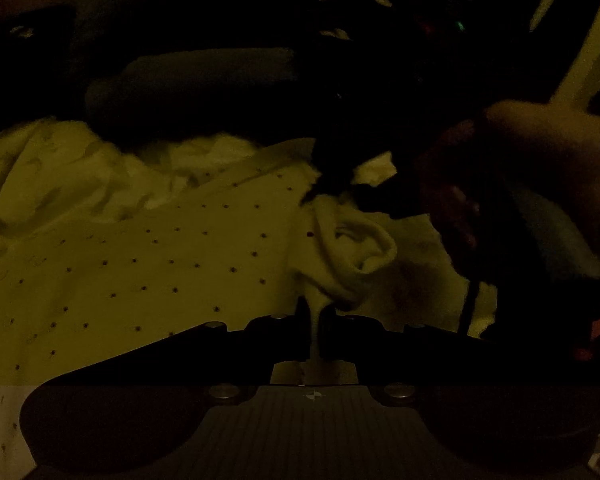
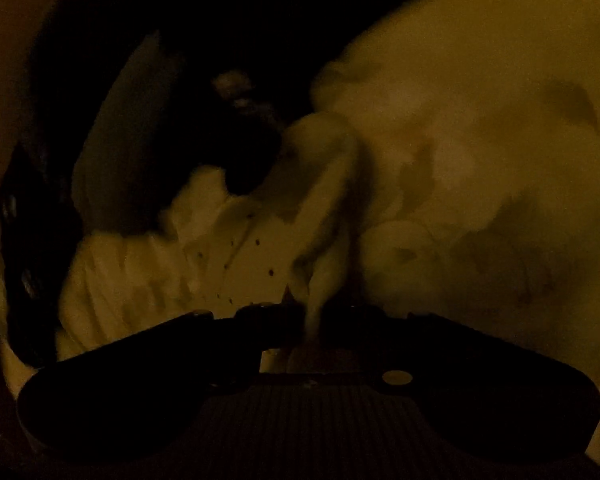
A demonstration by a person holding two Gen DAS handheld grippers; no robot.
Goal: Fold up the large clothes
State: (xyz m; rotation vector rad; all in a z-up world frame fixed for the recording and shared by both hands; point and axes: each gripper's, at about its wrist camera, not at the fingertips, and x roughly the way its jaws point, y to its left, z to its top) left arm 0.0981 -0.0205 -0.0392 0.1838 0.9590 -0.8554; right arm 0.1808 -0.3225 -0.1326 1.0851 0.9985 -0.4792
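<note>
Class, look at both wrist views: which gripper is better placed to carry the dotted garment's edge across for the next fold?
Probably the left gripper: it is shut on a raised fold of the pale dotted cloth garment and its view is sharp. The right gripper also pinches cloth, but its view is blurred.

The left hand-held gripper (image 1: 315,322) was matte black, with a ribbed dark plate, round silver screws and a small white cross mark. The right hand-held gripper (image 2: 320,312) looked alike.
</note>
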